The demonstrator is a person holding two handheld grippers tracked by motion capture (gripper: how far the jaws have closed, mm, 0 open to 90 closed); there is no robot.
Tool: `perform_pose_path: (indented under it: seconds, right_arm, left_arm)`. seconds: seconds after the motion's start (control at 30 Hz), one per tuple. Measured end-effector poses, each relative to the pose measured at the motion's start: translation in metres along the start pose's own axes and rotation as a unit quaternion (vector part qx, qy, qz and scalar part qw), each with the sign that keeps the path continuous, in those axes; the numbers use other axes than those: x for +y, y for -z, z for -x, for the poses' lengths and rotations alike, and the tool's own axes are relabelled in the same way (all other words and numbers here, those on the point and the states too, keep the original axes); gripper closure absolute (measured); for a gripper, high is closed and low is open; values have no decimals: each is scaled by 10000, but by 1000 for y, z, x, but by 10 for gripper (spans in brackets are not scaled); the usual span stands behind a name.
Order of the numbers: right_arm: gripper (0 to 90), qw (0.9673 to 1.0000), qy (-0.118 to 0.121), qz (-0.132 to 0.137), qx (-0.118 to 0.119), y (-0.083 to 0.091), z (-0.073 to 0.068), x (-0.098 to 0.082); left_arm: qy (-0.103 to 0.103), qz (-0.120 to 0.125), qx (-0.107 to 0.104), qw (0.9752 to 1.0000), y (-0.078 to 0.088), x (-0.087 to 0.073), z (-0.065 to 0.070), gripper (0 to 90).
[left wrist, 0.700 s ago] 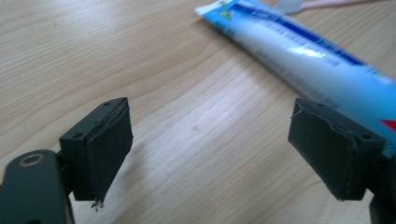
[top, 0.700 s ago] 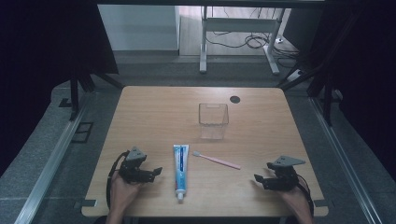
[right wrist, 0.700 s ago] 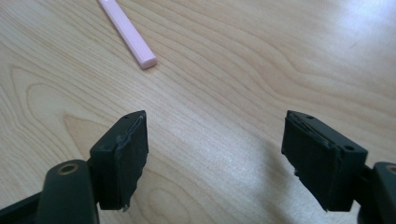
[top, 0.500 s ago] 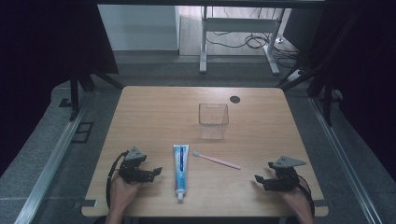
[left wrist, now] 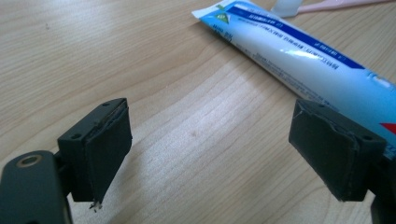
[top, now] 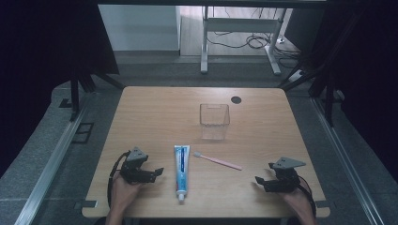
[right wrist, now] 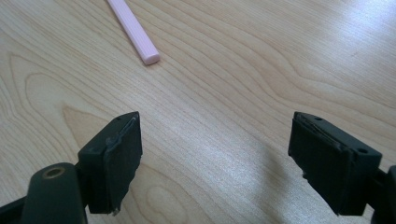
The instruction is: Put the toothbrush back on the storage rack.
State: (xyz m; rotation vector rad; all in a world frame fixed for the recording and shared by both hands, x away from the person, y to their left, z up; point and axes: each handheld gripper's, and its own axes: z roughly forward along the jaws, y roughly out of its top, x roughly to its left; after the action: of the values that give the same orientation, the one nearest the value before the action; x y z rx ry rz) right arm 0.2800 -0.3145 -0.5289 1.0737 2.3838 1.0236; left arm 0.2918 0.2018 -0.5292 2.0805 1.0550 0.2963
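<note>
Toothpaste tube [top: 181, 172]: flat on the table [top: 155, 112], near edge, cap toward the person. Toothbrush [top: 217, 161]: pink, just right of the tube, bristles beside the tube's far end. Clear cup [top: 214, 121]: upright, beyond both, well apart. Left gripper [top: 158, 171]: near the tube's left side, jaws apart, nothing between them. Right gripper [top: 259, 180]: near the toothbrush's handle end, jaws apart, over bare wood.

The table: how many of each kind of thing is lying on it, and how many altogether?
Toothpaste tube: 1
Pink toothbrush: 1
Clear plastic cup: 1
Handheld grippers, both open and empty: 2, the left gripper and the right gripper
Total: 5
</note>
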Motion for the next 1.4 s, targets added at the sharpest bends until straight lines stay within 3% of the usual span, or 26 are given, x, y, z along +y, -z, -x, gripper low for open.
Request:
perform_pose_path:
  seconds: [0.5,0.73,1.1,1.23,1.4]
  right_arm:
    - [188,9999,121,-96,56,-1,-4,5]
    - [206,9995,-39,-197,238,-2,-7,10]
    - [149,9992,-96,-316,230,-9,-13,17]
    - [296,9992,-126,-302,220,-9,-14,22]
    - [478,9982,-222,-411,372,-11,-15,30]
  left_arm:
    - [-175,-72,90,9998,-3,1,3,134]
    - [-197,-17,145,9997,-2,0,4,134]
    - [-248,-53,180,9995,-4,1,6,134]
    - [-256,-49,199,9995,-4,1,6,134]
    - [-249,-33,202,9995,-3,1,6,134]
